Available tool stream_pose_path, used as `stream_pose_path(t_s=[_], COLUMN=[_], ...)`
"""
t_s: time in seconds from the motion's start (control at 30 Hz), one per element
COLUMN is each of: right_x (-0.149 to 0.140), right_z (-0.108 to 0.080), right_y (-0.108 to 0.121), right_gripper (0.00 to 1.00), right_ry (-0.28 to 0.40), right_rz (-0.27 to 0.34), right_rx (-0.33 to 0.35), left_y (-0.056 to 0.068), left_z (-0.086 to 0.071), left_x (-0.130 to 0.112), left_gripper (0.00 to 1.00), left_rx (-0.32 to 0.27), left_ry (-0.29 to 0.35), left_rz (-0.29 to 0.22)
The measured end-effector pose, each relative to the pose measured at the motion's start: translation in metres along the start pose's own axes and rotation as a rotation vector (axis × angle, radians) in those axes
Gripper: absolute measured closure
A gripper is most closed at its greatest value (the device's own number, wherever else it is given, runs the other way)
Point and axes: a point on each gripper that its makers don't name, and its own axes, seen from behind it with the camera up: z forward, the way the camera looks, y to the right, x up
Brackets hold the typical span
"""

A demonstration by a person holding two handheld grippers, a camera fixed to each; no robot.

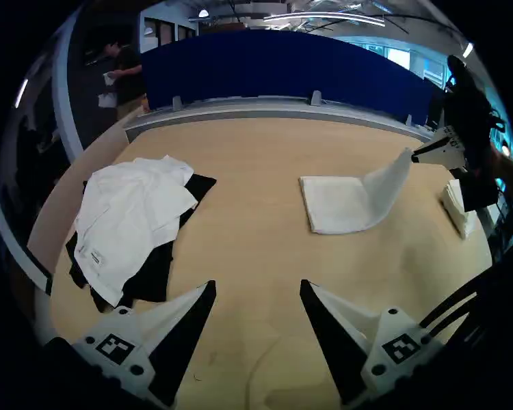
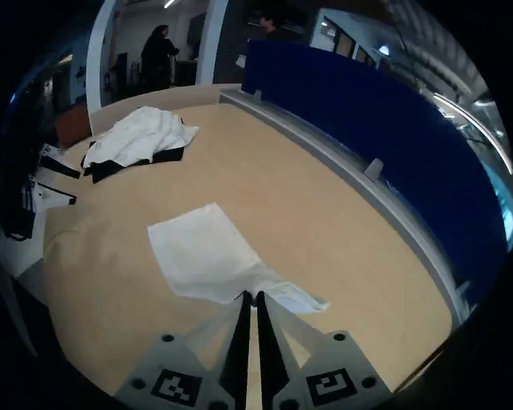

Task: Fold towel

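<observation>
Bench (image 1: pixel 256 171): we see a broad top of pale wood that carries everything here; a grey rail runs along its far edge.
Partition (image 1: pixel 277 68): a dark blue screen stands behind that rail.
Clothes pile (image 1: pixel 130 219): white garments lie crumpled over a black one, well apart from the towel, on the left in the left gripper view.
Towel (image 1: pixel 338 201): it is plain white and sits near the middle of the bench. Most of it lies flat as a rectangle, while one end is lifted off the wood and curves up to a pinched corner. In the right gripper view the raised part bunches into soft creases at the fingers.
Folded cloth (image 1: pixel 458 208): a small white stack rests near the bench edge, beyond the raised end of the towel.
Right gripper (image 2: pixel 250 297): its fingers are clenched on the towel's lifted edge, almost touching each other.
Left gripper (image 1: pixel 256 285): its fingers are spread wide above bare wood and grip nothing.
Markers (image 1: pixel 115 347): square black-and-white code patches sit on the finger bases; they carry patterns, not words.
Tag (image 1: pixel 92 257): a small label on a white garment's hem is too small for us to read.
</observation>
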Motion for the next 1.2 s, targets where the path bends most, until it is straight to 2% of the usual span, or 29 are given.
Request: stream_pose_path(t_s=[0.5,0.8,1.0,1.2], right_x=[0.006,0.019,0.031,0.047], right_z=[0.007,0.014,0.028,0.049], right_y=[0.001,-0.003,-0.018,-0.045], right_gripper=[0.94,0.94,0.94,0.94], right_ry=[-0.003,-0.004,-0.012,-0.013], right_rz=[-0.015,-0.061,-0.114,-0.166], right_rx=[0.01,0.031,0.066,0.116], left_y=[0.003,0.004,0.006,0.002], left_z=[0.0,0.0,-0.002,-0.006], left_x=[0.003,0.002,0.003,0.002], left_gripper=[0.09,0.09,0.09,0.09], left_rx=[-0.002,0.002,0.007,0.026], left_ry=[0.01,0.012,0.023,0.032], left_rz=[-0.011,-0.004,-0.012,-0.016])
